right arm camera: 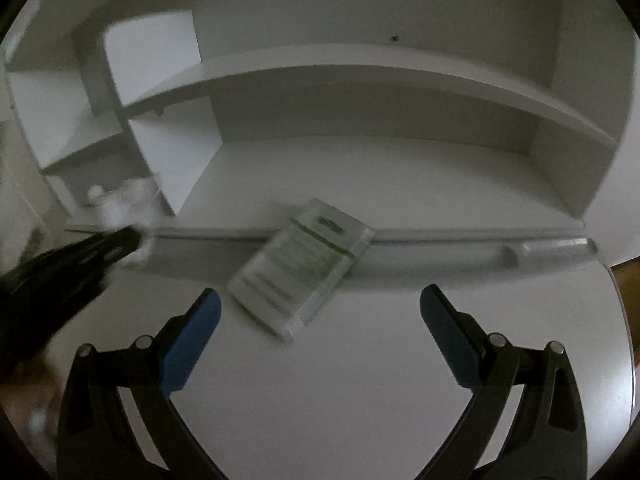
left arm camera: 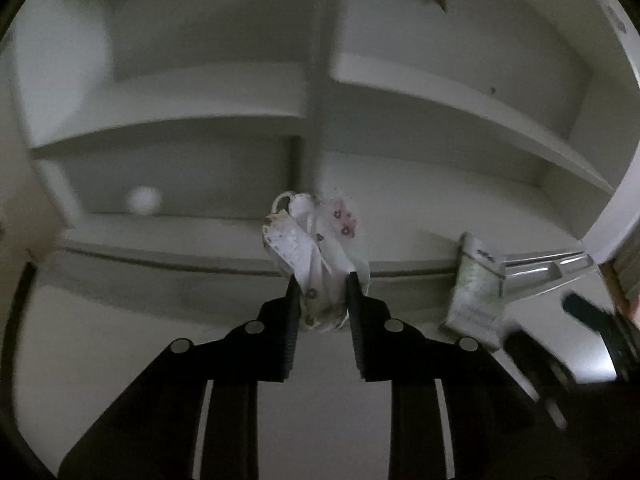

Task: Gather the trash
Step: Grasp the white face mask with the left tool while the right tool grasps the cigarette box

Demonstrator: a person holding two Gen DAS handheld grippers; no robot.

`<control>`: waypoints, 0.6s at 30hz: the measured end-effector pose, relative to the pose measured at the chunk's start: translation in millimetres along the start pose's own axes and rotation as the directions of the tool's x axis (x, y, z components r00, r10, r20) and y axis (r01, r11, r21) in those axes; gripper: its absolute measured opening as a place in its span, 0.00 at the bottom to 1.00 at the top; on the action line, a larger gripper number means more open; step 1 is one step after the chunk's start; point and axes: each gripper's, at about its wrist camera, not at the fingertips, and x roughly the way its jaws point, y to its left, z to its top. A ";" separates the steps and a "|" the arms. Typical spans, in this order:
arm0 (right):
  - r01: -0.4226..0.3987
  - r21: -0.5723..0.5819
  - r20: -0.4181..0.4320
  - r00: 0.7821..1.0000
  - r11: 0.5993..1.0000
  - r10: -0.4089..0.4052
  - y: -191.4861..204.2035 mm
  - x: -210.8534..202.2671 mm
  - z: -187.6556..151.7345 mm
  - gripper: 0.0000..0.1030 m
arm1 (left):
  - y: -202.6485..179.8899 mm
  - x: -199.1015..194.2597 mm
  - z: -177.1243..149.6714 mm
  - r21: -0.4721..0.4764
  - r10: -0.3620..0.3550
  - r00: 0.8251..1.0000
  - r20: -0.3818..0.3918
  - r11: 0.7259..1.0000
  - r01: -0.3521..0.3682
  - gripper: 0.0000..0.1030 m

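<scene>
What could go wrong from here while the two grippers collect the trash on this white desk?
1. The left gripper pinches only the near end of the crumpled wrapper; the loose far part may slip free when lifted.
2. The flat packet lies across the desk's raised ledge; the open right gripper may push it away instead of gripping it.
3. The grippers are close together and might collide.

A crumpled white wrapper (left arm camera: 320,252) with small printed marks sits pinched in the left gripper (left arm camera: 320,280), while a flat pale-green packet (right arm camera: 300,268) lies tilted on the bench, right of it.
</scene>
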 end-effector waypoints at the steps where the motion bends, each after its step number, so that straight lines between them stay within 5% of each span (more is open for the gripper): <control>1: 0.033 -0.005 -0.022 0.999 0.999 -0.033 8.8 13.2 7.8 0.94 | 5.9 -6.5 -4.0 -0.004 0.012 1.000 0.006 1.000 -0.012 0.21; 4: 0.081 -0.008 -0.077 0.994 0.997 -0.081 15.6 41.3 17.7 0.94 | 18.3 -12.0 -11.0 -0.026 0.029 1.000 0.007 0.999 -0.029 0.22; 8: 0.052 0.015 -0.114 0.992 0.999 -0.050 0.5 52.3 14.3 0.93 | 20.7 -1.8 -10.4 -0.043 -0.015 1.000 -0.003 0.999 0.015 0.22; 18: -0.011 -0.065 -0.127 0.992 0.998 0.002 -19.5 36.3 8.5 0.69 | 29.8 25.7 -14.2 -0.039 -0.101 0.992 -0.071 0.994 0.098 0.22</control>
